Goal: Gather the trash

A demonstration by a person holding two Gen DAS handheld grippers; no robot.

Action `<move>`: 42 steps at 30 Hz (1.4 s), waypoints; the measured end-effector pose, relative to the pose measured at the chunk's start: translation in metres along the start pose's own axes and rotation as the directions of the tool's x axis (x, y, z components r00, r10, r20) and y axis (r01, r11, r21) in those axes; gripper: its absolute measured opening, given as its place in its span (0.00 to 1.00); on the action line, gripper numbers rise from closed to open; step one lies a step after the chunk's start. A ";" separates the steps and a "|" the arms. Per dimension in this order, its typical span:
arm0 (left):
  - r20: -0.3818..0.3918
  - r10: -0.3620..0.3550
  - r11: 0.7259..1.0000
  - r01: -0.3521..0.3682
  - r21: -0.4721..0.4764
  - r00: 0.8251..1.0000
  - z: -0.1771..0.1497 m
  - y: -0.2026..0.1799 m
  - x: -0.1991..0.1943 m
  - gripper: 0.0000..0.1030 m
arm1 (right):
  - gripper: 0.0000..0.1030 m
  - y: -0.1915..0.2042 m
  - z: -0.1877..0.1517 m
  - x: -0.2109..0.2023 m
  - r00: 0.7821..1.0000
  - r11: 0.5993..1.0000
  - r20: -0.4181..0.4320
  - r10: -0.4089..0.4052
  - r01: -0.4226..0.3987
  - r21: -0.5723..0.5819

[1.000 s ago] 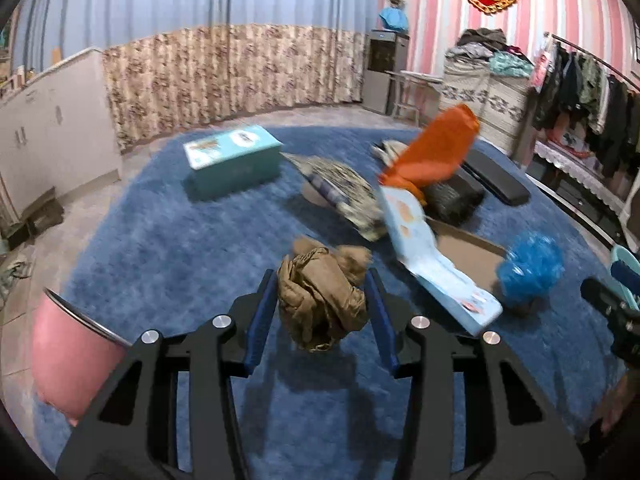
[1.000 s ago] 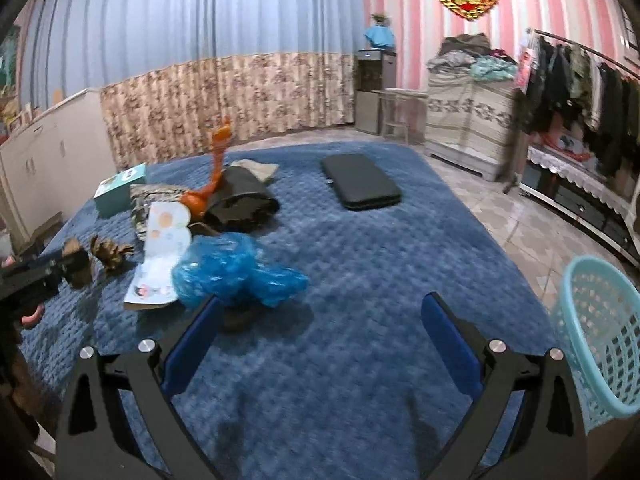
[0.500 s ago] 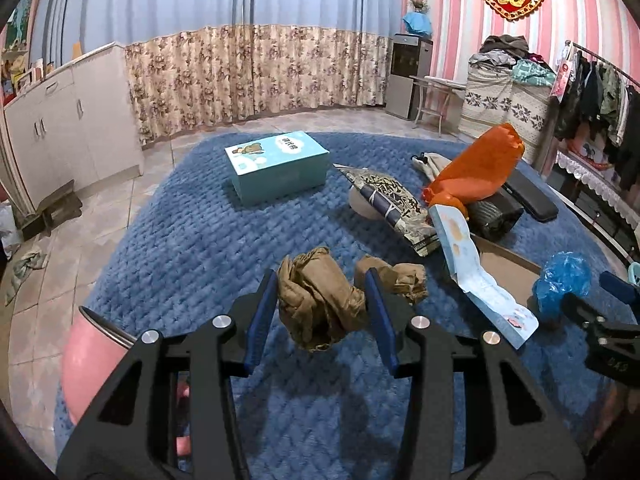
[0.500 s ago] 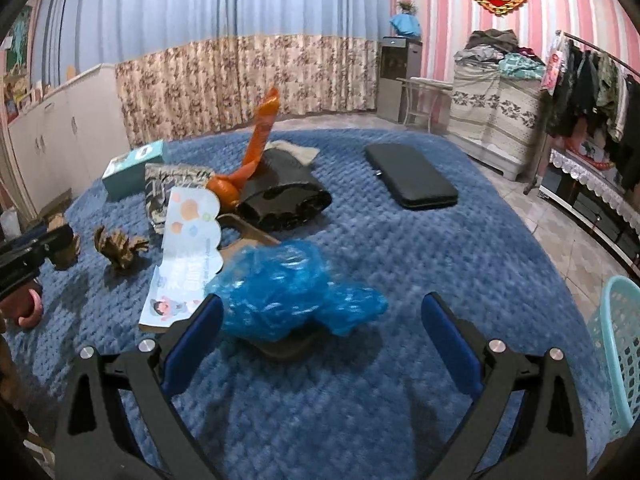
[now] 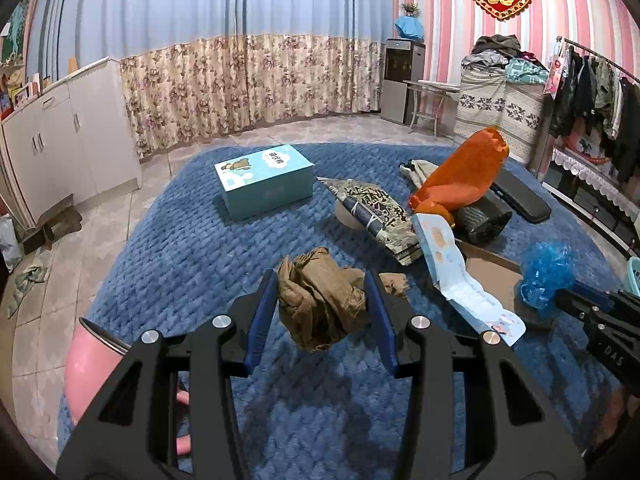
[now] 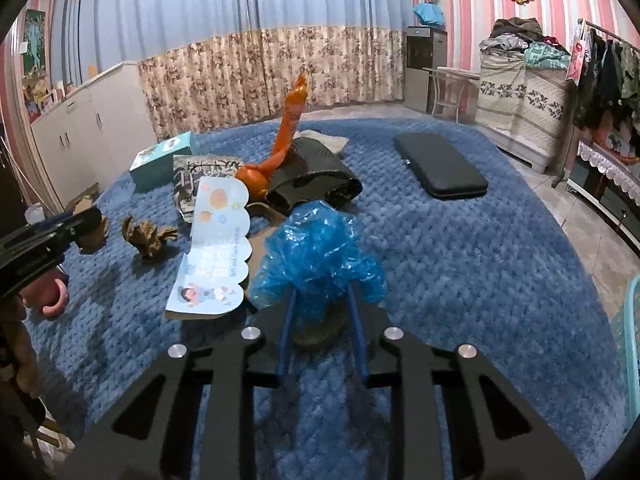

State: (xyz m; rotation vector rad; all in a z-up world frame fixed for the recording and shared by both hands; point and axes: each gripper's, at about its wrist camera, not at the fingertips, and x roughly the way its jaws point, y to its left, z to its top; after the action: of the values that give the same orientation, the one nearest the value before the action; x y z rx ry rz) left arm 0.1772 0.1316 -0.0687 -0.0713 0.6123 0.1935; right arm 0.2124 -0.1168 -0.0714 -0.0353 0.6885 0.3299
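Fingers of the left gripper point(image 5: 322, 312) squeeze a crumpled brown paper wad point(image 5: 320, 306) and hold it up off the blue rug point(image 5: 192, 256). A second brown paper wad point(image 6: 148, 234) lies on the rug just past it. A pink bin point(image 5: 86, 368) shows low by the rug's left edge, under the left gripper.

The right gripper point(image 6: 322, 312) has its fingers pulled in narrow on a blue plastic bag point(image 6: 320, 254), all scrunched up. The bag sits on a dark flat thing on the rug, close to the middle.

Next to the bag lies a light blue paper card point(image 6: 214, 248) with round spots, resting partly on a brown cardboard sheet point(image 5: 486, 276). Behind them are an orange bag point(image 5: 460, 176) sticking up, a black rolled thing point(image 6: 316, 178) and a patterned packet point(image 5: 376, 212). A teal box point(image 5: 264, 178) sits farther back, toward the rug's far left corner. A flat black case point(image 6: 440, 166) lies toward the far right side, well apart from the pile. A teal basket point(image 6: 630, 340) peeks in off the rug's right edge.
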 end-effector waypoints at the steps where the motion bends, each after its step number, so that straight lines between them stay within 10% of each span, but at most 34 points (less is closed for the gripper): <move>1: -0.001 0.000 1.000 0.000 0.000 1.000 0.000 0.000 0.000 0.42 | 0.23 -0.001 0.000 -0.001 1.000 1.000 0.003 0.000 0.000 0.002; 23: 0.078 -0.048 0.998 0.044 0.048 0.996 0.025 -0.043 -0.025 0.42 | 0.23 -0.072 0.003 -0.083 0.982 0.990 0.145 -0.125 0.113 0.086; 42: 0.104 -0.293 0.942 0.269 0.199 0.950 0.045 -0.213 -0.047 0.43 | 0.23 -0.210 -0.031 -0.177 0.894 0.892 0.180 -0.409 0.351 0.283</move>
State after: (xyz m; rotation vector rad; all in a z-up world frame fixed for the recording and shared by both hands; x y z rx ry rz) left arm 0.2076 -0.0786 -0.0032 0.0311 0.4785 -0.1361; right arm 0.1301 -0.3713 -0.0003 0.1009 0.4667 -0.1343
